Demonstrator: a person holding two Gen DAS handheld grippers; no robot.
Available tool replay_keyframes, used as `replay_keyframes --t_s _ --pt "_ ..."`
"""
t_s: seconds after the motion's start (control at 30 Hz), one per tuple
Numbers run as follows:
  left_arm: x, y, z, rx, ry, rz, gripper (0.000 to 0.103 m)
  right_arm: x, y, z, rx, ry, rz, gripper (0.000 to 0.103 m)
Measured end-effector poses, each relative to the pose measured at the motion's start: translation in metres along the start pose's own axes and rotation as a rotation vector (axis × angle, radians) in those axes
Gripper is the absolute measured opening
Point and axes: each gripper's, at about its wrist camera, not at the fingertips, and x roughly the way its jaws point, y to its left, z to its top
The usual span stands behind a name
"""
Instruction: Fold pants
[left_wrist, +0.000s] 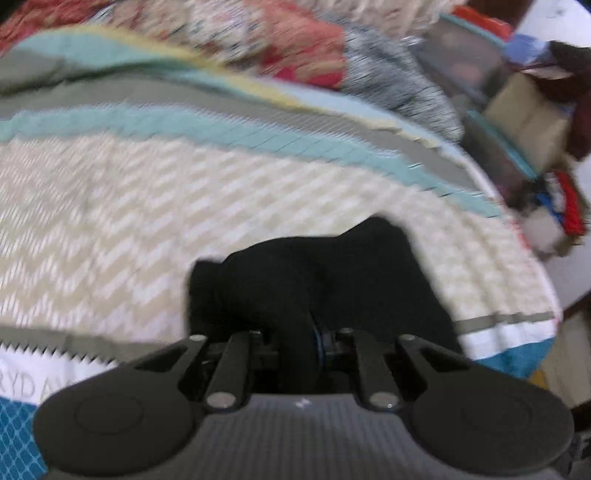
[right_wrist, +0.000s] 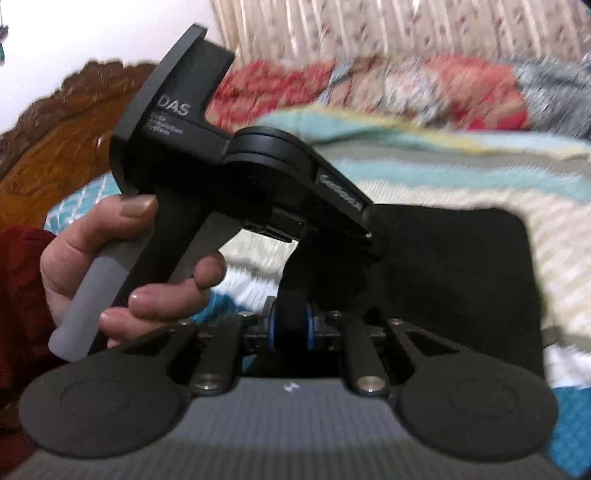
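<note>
Left wrist view: the left gripper is closed on a bunched fold of the black pants, which lie on the zigzag-patterned bedspread of the bed. Right wrist view: the right gripper is nearly closed, its fingers pinching the near edge of the pants, which spread flat to its right. A hand in a red sleeve holds the left gripper's handle, left of the pants.

A striped chevron bedspread lies beside a floral quilt and carved headboard.
</note>
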Motion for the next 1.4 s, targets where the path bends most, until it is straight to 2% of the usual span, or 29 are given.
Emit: replay_keyframes --t_s 0.1,0.2,0.27,0.3,0.4,0.47,0.53,0.6,0.63,0.67,0.73,0.8,0.87,0.97,1.03,1.07,1.13,1.2,1.23,1.33,1.4 --pt "0.023 0.017 -0.011 -0.049 0.032 0.013 0.016 0.026 -0.003 -0.007 -0.027 0.094 0.002 0.021" --pt "0.024 0.011 -0.015 0.011 -0.003 0.034 0.02 0.008 -0.013 0.0 0.015 0.07 0.062 0.036" --pt "0.024 0.005 -0.015 0.048 -0.004 0.053 0.022 -0.018 -0.021 0.003 0.042 0.014 0.081 0.039" --pt "0.022 0.006 -0.015 0.047 -0.004 0.054 0.023 -0.031 -0.023 0.002 0.046 -0.022 0.07 0.039" --pt "0.014 0.012 -0.017 0.027 -0.014 0.036 0.028 -0.073 -0.042 0.002 0.086 -0.121 -0.036 0.038" --pt "0.013 0.014 -0.018 0.01 -0.015 0.023 0.029 -0.087 -0.07 0.004 0.185 -0.152 -0.09 0.036" --pt "0.013 0.016 -0.019 -0.005 -0.015 0.019 0.032 -0.09 -0.094 0.0 0.315 -0.142 -0.077 0.026" --pt "0.011 0.017 -0.021 -0.015 -0.015 0.021 0.035 -0.074 -0.1 -0.007 0.359 -0.055 -0.062 0.025" --pt "0.01 0.018 -0.022 -0.023 -0.011 0.027 0.038 -0.06 -0.096 -0.015 0.319 0.005 -0.089 0.025" --pt "0.008 0.018 -0.023 -0.031 -0.006 0.031 0.047 -0.05 -0.091 -0.022 0.276 0.034 -0.122 0.025" --pt "0.0 0.018 -0.027 -0.052 0.006 0.046 0.058 -0.049 -0.079 -0.034 0.234 0.017 -0.16 0.025" --pt "-0.011 0.011 -0.035 -0.031 0.005 0.062 0.061 -0.057 -0.074 -0.034 0.213 0.017 -0.172 0.026" --pt "-0.021 0.0 -0.045 0.021 -0.003 0.101 0.077 -0.062 -0.081 -0.032 0.224 0.007 -0.169 0.026" --pt "-0.03 -0.017 -0.064 0.131 -0.028 0.199 0.078 -0.075 -0.09 -0.025 0.245 -0.038 -0.155 0.029" --pt "-0.029 -0.02 -0.072 0.177 -0.033 0.266 0.081 -0.084 -0.087 -0.02 0.206 -0.092 -0.106 0.035" --pt "-0.028 -0.018 -0.074 0.173 -0.032 0.28 0.083 -0.083 -0.085 -0.019 0.179 -0.099 -0.087 0.036" --pt "-0.027 -0.013 -0.075 0.133 -0.023 0.282 0.085 -0.072 -0.074 -0.022 0.14 -0.041 -0.043 0.036" --pt "-0.025 -0.01 -0.075 0.112 -0.001 0.297 0.085 -0.049 -0.067 -0.033 0.126 0.063 -0.071 0.037" --pt "-0.026 -0.009 -0.075 0.102 0.006 0.295 0.085 -0.042 -0.063 -0.038 0.099 0.087 -0.093 0.037" --pt "-0.037 -0.01 -0.074 0.085 -0.008 0.301 0.085 -0.054 -0.053 -0.028 0.039 0.045 -0.103 0.038" --pt "-0.045 -0.013 -0.072 0.088 -0.024 0.315 0.083 -0.067 -0.053 -0.021 0.057 0.004 -0.102 0.038"
